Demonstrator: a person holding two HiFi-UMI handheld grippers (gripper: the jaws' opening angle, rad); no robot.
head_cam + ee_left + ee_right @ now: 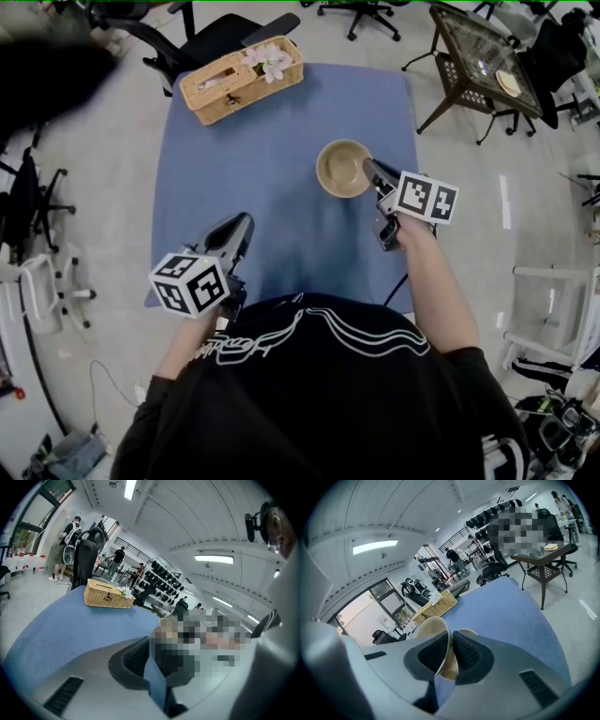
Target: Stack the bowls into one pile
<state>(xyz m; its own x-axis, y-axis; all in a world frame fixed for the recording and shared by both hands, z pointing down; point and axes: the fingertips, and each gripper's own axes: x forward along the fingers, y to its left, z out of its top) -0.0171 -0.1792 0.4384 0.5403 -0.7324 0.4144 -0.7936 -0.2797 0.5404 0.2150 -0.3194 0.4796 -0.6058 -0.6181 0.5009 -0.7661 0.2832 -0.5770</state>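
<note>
A tan bowl point(339, 169) sits at the right middle of the blue tabletop point(272, 206). My right gripper point(368, 169) comes from the near right and is shut on its right rim. In the right gripper view the thin bowl wall point(433, 627) stands between the two ribbed pads of the right gripper point(450, 641). I cannot tell whether the bowl rests on the table or hangs just above it. My left gripper point(246, 223) hovers over the near left of the table, apart from the bowl. Blue cloth shows through a narrow gap in the left gripper point(152, 656); a mosaic patch hides its right jaw.
A wicker basket point(242, 80) with pink flowers stands at the table's far left corner, also as the basket point(108, 595) and the basket point(440, 605). A dark side table point(483, 56) stands off to the right, office chairs point(216, 37) behind. People stand far back.
</note>
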